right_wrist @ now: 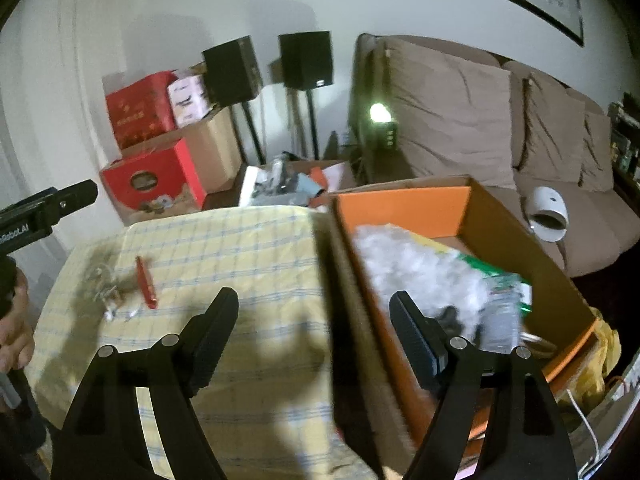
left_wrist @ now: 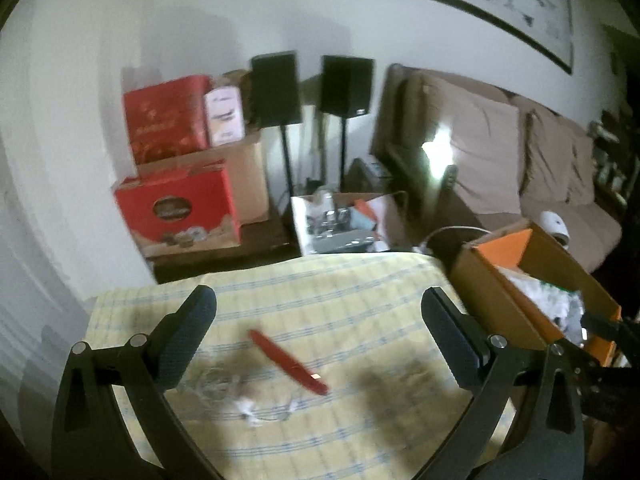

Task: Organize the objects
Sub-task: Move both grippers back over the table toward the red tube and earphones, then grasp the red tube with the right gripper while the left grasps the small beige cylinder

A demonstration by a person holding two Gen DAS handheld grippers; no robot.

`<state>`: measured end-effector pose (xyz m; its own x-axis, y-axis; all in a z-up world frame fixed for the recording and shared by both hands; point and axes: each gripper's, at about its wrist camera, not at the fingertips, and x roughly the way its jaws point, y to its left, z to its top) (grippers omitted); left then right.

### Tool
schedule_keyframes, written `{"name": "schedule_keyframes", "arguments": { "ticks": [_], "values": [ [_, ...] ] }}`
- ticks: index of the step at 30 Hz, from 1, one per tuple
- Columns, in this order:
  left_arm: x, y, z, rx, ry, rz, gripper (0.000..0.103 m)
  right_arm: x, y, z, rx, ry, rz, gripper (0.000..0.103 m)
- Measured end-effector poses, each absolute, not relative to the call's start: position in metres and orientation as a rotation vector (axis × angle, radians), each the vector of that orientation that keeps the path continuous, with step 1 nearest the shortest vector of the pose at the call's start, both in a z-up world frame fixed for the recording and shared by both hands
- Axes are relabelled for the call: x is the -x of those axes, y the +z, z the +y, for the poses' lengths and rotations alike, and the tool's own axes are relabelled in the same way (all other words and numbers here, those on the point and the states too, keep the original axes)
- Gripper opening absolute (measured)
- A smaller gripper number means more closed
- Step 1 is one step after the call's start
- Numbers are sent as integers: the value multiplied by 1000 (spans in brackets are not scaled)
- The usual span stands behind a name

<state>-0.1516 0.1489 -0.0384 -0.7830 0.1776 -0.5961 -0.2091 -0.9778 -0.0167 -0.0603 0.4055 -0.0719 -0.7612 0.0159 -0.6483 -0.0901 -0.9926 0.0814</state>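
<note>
Covering the lower half of both frames, the yellow checked tablecloth [left_wrist: 320, 300] is lying flat over a table whose far edge is running across mid-frame and whose right edge is meeting the open cardboard box [right_wrist: 516, 240]. Open cloth is lying between and ahead of both grippers. In the left wrist view, the left gripper [left_wrist: 319, 312] is hanging over the cloth with its jaws spread wide and nothing between them; its dark, finely ribbed pads are touching no object. Lying on the cloth at lower centre of that frame, between the two fingers, is the red pen-like stick [left_wrist: 290, 362], slim and smooth, set at a slant. Just to its lower left is sitting a blurred tangle of clear and white cord or plastic [left_wrist: 240, 396]; its exact nature cannot be told. In the right wrist view, the right gripper [right_wrist: 314, 308] is straddling the box's near left wall with its jaws well apart and empty, the left finger standing over the cloth and the right finger over the box interior. The box is showing orange inner flaps, and is holding crumpled white filling [right_wrist: 416, 268] and a green-edged packet [right_wrist: 506, 284]. A hand [right_wrist: 12, 332] is showing at the left edge.
</note>
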Motion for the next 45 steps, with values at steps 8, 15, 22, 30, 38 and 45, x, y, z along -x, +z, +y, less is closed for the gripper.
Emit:
{"name": "schedule_keyframes", "arguments": {
  "ticks": [8,15,22,30,38,45],
  "values": [
    [175,-55,60,1015,2908,-73,102,87,-68,351,1104,2956,107,80],
    [189,-85,-10,1142,2976,-104,102,114,-77,299,1168,3017,52,80],
    [201,-131,-49,1296,2874,-180,102,144,-113,241,1330,3052,-26,80],
    [209,-156,-55,1370,2821,-203,102,171,-162,193,1533,3018,-200,65],
    [214,-168,-47,1407,2778,-191,102,180,-181,164,1619,3088,-272,36],
    [212,-165,-46,1387,2771,-204,102,179,-194,136,1682,3131,-344,29]
  ]
}}
